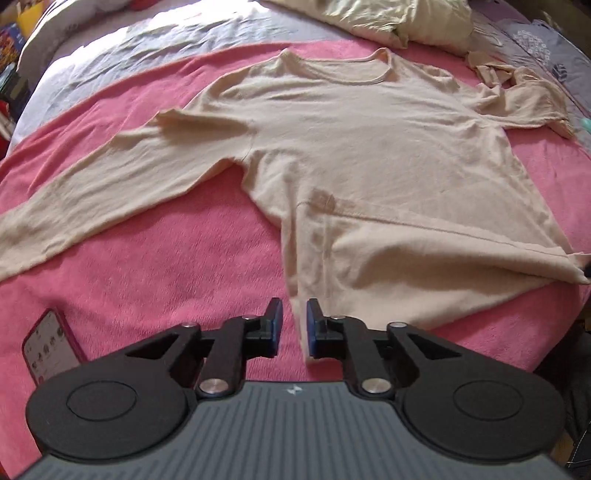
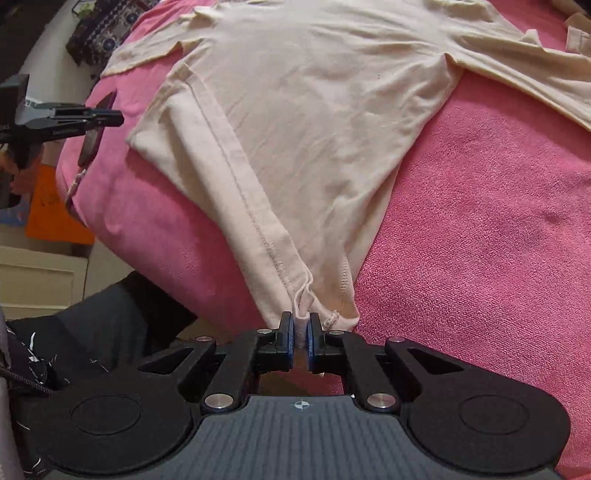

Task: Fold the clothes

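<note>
A cream long-sleeved shirt (image 1: 362, 147) lies front-up on a pink blanket (image 1: 166, 277), one sleeve stretched to the left and the other bunched at the far right. In the left wrist view my left gripper (image 1: 294, 319) is open by a narrow gap, and the shirt's lower left hem corner runs between and under its fingertips. My right gripper (image 2: 300, 332) is shut on the other hem corner of the shirt (image 2: 295, 129), the fabric puckered between the blue pads. The left gripper (image 2: 120, 118) also shows at the far left of the right wrist view, beside the hem.
A phone in a red case (image 1: 51, 347) lies on the blanket left of my left gripper. A pale yellow-green cloth (image 1: 406, 18) and a small crumpled cream garment (image 1: 491, 70) sit beyond the collar. A person's dark trouser leg (image 2: 122, 314) stands at the bed's edge.
</note>
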A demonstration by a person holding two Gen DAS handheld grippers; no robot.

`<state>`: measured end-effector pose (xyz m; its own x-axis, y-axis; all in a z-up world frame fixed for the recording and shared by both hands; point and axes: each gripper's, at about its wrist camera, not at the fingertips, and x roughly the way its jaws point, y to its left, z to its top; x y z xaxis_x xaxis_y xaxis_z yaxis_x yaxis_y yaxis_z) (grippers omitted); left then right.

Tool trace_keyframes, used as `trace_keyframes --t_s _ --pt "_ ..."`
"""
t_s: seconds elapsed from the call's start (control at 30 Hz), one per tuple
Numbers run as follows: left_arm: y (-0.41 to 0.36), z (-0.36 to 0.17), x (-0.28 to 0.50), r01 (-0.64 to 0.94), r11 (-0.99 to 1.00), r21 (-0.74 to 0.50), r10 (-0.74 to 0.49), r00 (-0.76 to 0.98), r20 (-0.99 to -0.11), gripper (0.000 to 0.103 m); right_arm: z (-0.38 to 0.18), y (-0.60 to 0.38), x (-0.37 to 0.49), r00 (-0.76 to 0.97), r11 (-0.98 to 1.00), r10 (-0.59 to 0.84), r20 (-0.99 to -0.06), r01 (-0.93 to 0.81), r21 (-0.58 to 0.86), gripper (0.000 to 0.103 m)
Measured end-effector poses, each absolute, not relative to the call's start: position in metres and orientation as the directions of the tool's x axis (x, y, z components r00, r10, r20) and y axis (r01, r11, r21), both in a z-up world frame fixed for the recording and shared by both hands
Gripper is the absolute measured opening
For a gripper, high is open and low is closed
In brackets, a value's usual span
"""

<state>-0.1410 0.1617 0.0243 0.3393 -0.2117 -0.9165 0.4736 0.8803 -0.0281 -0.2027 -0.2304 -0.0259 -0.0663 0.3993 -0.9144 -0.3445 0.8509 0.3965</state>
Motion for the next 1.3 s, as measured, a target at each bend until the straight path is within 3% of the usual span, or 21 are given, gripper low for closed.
trace_keyframes --t_s 0.03,0.07,0.23,0.37,0.43,0.47,0.5,0.6,0.7,0.83,0.97,1.07,1.17,1.23,1.3 --pt "0.157 0.025 -0.139 0.501 0.865 -0.019 -0.220 0.344 -0.913 0.050 -0.026 -0.229 -0.202 -0.057 0.853 0.399 -0.915 -0.344 0.393 0.009" --pt "0.150 0.025 -0.132 0.533 0.846 -0.009 -0.240 0.364 -0.900 0.055 -0.026 -0.228 -0.201 -0.050 0.854 0.398 -0.916 -0.344 0.390 0.009" --pt "0.122 0.007 -0.101 0.614 0.789 0.003 -0.303 0.393 -0.868 0.056 -0.027 -0.232 -0.197 -0.032 0.859 0.400 -0.916 -0.336 0.386 0.009" --pt "0.109 -0.025 -0.087 0.625 0.777 0.073 -0.208 0.364 -0.908 0.054 -0.029 -0.235 -0.197 -0.028 0.861 0.404 -0.914 -0.325 0.391 0.009" --pt "0.112 -0.031 -0.086 0.608 0.792 0.048 -0.209 0.345 -0.915 0.053 -0.030 -0.235 -0.197 -0.025 0.862 0.408 -0.912 -0.319 0.395 0.009" --pt "0.114 -0.029 -0.086 0.601 0.799 0.029 -0.221 0.337 -0.915 0.044 -0.030 -0.235 -0.198 -0.024 0.862 0.410 -0.912 -0.317 0.396 0.009" --pt "0.115 -0.027 -0.087 0.598 0.801 0.016 -0.228 0.331 -0.916 0.028 -0.031 -0.236 -0.198 -0.023 0.862 0.413 -0.911 -0.312 0.398 0.009" --pt "0.119 -0.019 -0.096 0.595 0.804 0.009 -0.231 0.326 -0.917 0.006 -0.032 -0.239 -0.196 -0.018 0.864 0.425 -0.905 -0.289 0.412 0.009" --pt "0.124 -0.012 -0.105 0.601 0.798 -0.049 -0.265 0.278 -0.923 0.004 -0.032 -0.238 -0.198 -0.048 0.845 0.464 -0.885 -0.274 0.458 0.009" --pt "0.129 -0.017 -0.132 0.663 0.704 -0.255 -0.337 -0.004 -0.942 0.003 -0.038 -0.220 -0.218 -0.221 0.776 0.480 -0.849 -0.343 0.528 0.008" --pt "0.139 -0.031 -0.180 0.733 0.571 -0.370 -0.242 -0.281 -0.929 0.001 -0.047 -0.207 -0.237 -0.308 0.721 0.388 -0.869 -0.486 0.494 0.008" --pt "0.143 -0.028 -0.193 0.775 0.545 -0.320 -0.188 -0.260 -0.947 0.002 -0.053 -0.196 -0.255 -0.315 0.639 0.255 -0.914 -0.655 0.404 0.008" --pt "0.134 -0.015 -0.174 0.798 0.560 -0.221 -0.224 -0.111 -0.968 0.004 -0.050 -0.196 -0.248 -0.295 0.652 0.271 -0.916 -0.644 0.400 0.009" --pt "0.129 -0.007 -0.162 0.805 0.573 -0.154 -0.245 -0.010 -0.969 0.016 -0.038 -0.200 -0.230 -0.244 0.692 0.332 -0.911 -0.593 0.411 0.011" --pt "0.123 0.001 -0.149 0.805 0.587 -0.086 -0.265 0.090 -0.960 0.051 -0.024 -0.196 -0.209 -0.162 0.710 0.387 -0.908 -0.576 0.405 0.014"
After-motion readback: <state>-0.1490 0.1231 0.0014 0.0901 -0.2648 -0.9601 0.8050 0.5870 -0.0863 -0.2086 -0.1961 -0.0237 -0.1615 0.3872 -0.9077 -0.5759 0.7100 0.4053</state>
